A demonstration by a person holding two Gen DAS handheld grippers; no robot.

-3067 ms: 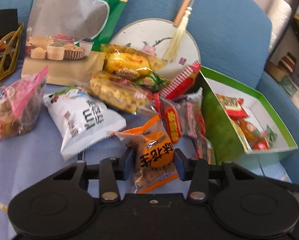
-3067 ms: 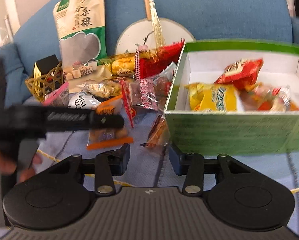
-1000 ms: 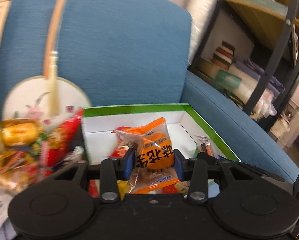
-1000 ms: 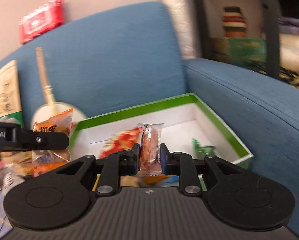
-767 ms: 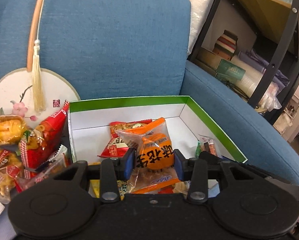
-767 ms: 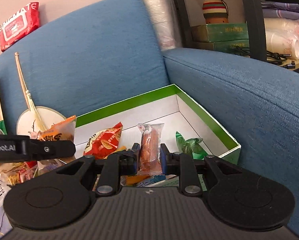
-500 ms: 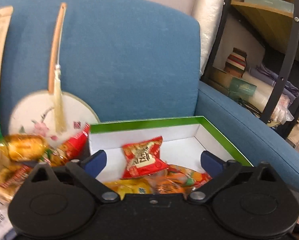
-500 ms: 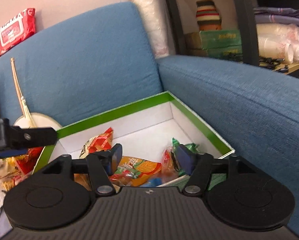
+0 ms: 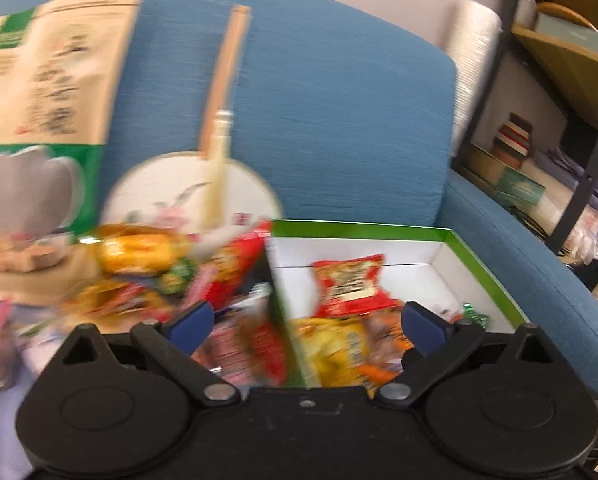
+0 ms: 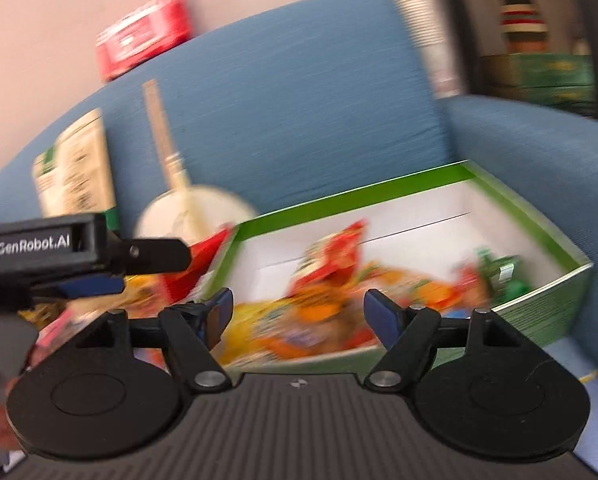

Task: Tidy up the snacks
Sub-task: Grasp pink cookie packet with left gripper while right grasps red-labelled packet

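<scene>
On the blue sofa seat (image 9: pixel 339 128) in front of you, a dark shelving rack (image 9: pixel 579 160) stands off to the right. Your left gripper (image 9: pixel 305 322) and right gripper (image 10: pixel 299 312) both have their fingers spread wide, nothing between them. The green-rimmed white box (image 10: pixel 539 300) lies with its long side running along the seat, holding a red snack packet (image 9: pixel 351 284), a yellow packet (image 9: pixel 335 348) and a green one (image 10: pixel 499 272). More snacks (image 9: pixel 139 252) lie heaped just left of it, below a round fan (image 9: pixel 171 196) and a tall paper bag (image 9: pixel 47 80) leaning on the backrest.
</scene>
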